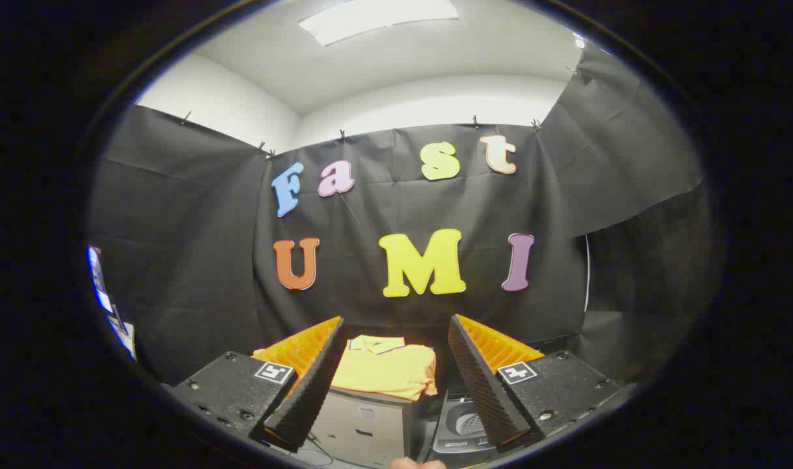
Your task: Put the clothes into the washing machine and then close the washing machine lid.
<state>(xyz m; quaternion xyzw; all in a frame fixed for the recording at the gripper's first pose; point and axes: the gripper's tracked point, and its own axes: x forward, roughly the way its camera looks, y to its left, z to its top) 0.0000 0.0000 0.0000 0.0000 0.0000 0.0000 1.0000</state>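
gripper fingers apart, shirt beyond, washer below.

No text, brand or number can be read. Each finger of the claw carries a small white square tag with a black block pattern, a marker rather than letters. The pale cabinet under the yellow shirt bears what may be small labels, too blurred to read.

gripper is showing two wedge-shaped fingers | inner pads are wearing black ribbed foam | outer faces are showing orange ridged plastic | black textured mounts are each carrying a white square marker tag and dark screws
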